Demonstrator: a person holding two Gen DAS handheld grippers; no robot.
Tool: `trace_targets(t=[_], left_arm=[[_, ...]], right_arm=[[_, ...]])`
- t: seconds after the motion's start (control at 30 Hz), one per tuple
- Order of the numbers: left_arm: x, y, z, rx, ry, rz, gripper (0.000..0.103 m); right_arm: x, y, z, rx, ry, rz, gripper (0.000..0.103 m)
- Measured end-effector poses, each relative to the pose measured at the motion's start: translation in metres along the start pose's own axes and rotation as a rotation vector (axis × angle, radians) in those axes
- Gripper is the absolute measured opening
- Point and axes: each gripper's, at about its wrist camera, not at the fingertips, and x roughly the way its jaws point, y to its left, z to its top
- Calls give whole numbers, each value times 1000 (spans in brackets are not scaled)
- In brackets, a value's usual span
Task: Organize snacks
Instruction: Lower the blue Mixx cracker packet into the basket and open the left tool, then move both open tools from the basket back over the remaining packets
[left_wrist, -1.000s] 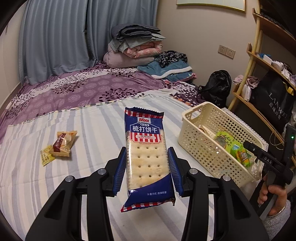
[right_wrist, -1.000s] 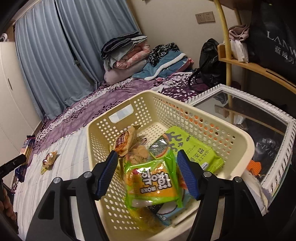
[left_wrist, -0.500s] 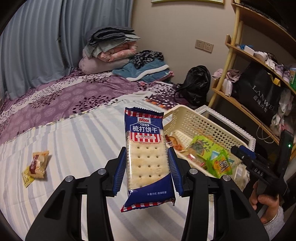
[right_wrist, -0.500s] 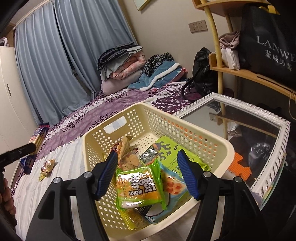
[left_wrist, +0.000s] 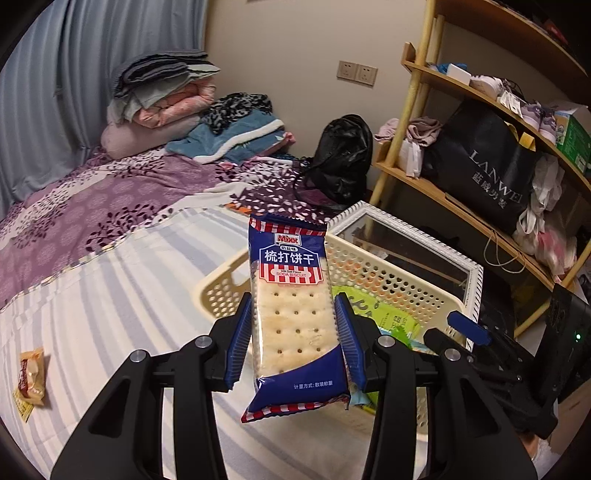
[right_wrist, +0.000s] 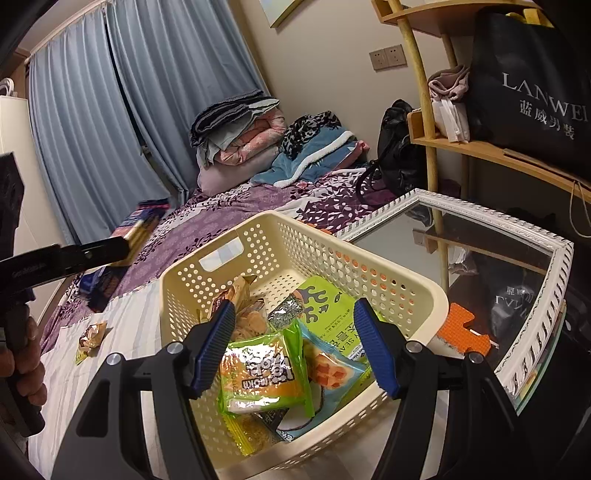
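Left gripper (left_wrist: 293, 341) pinches soda biscuit pack (left_wrist: 291, 314) — long axis upright; right gripper (right_wrist: 295, 347) spread.

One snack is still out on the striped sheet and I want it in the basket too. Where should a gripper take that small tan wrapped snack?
Judging by its pose, come from above and close across the plump middle of the small tan snack. It lies flat on the striped sheet, and its crimped ends look thin and flimsy.
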Motion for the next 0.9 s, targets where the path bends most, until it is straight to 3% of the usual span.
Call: trace_targets(t=[0.23, 0.33, 0.57, 0.63, 0.7, 0.77, 0.9], left_arm=[[32, -19, 3, 16, 48, -48, 46], [39, -18, 2, -11, 59, -79, 56], [33, -12, 1, -10, 45, -52, 60], [30, -9, 0, -12, 35, -23, 83], [26, -8, 0, -9, 21, 14, 93], [23, -5, 0, -9, 23, 35, 98], [20, 2, -1, -15, 31, 87, 100]], right_arm=[[3, -3, 0, 5, 4, -1, 67], [3, -4, 1, 9, 4, 0, 67], [4, 0, 3, 11, -1, 9, 70], [4, 3, 3, 8, -6, 10, 73], [2, 6, 3, 5, -8, 13, 75], [1, 8, 3, 4, -14, 8, 84], [-2, 9, 4, 13, -23, 2, 88]])
